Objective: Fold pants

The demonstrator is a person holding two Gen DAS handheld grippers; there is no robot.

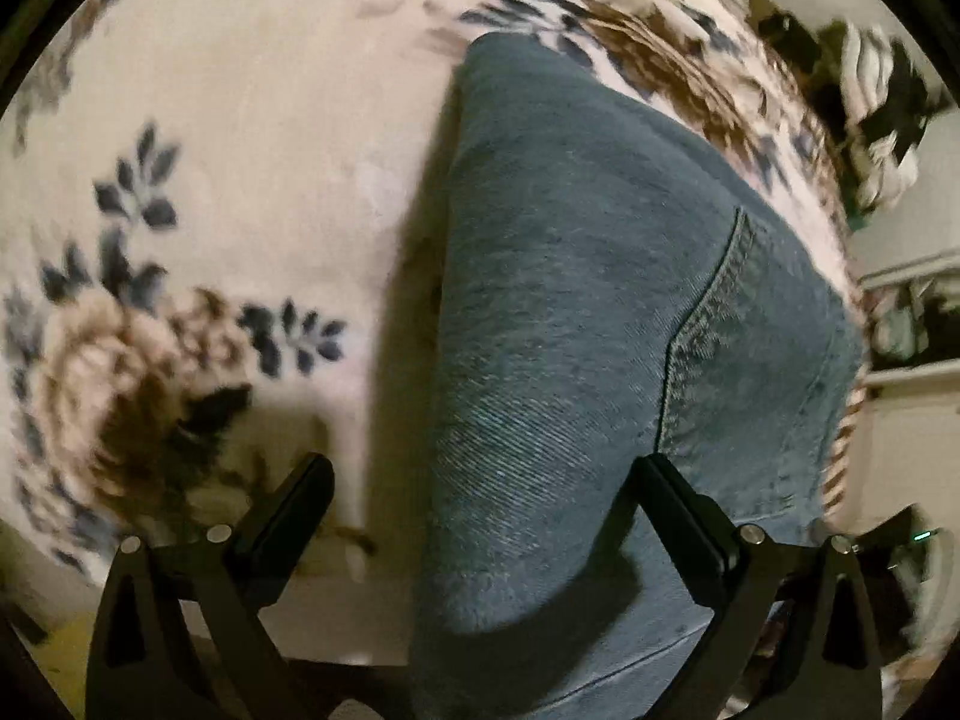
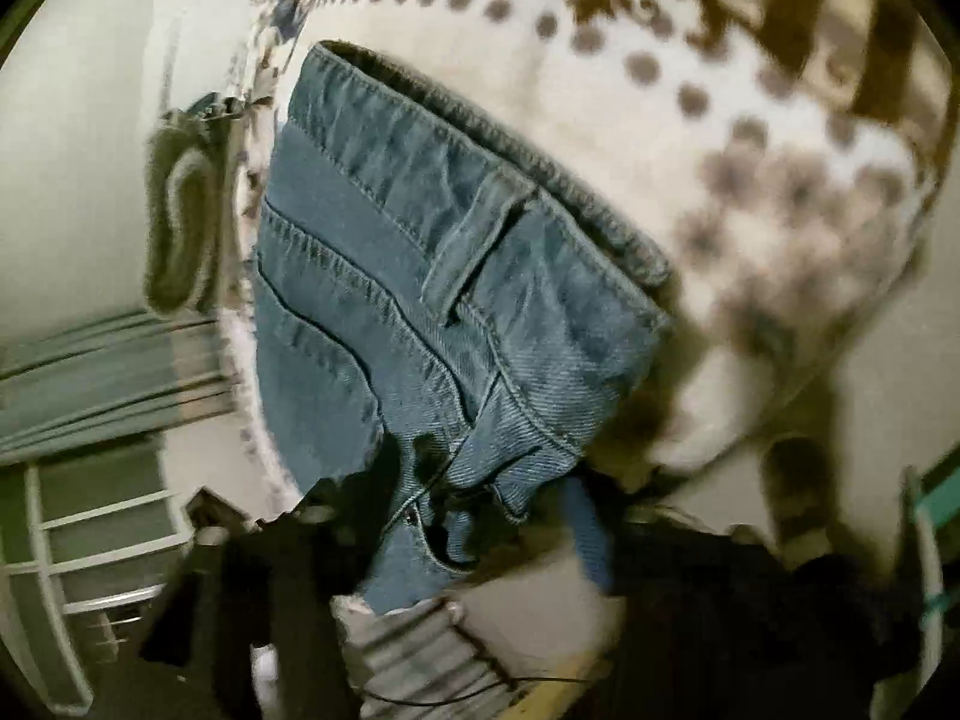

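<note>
Left wrist view: our left claw (image 1: 480, 480) gapes wide, gripping nothing, tilted steeply down over the pants (image 1: 600, 300) lying on the floral blanket (image 1: 240, 120) just ahead. Our right claw (image 2: 420, 510) is blurred; we cannot tell its spread. Next, we judge, seize an edge and fold.

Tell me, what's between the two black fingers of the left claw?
In the left wrist view, the jeans lie under the open left claw, beside flowered blanket.
</note>
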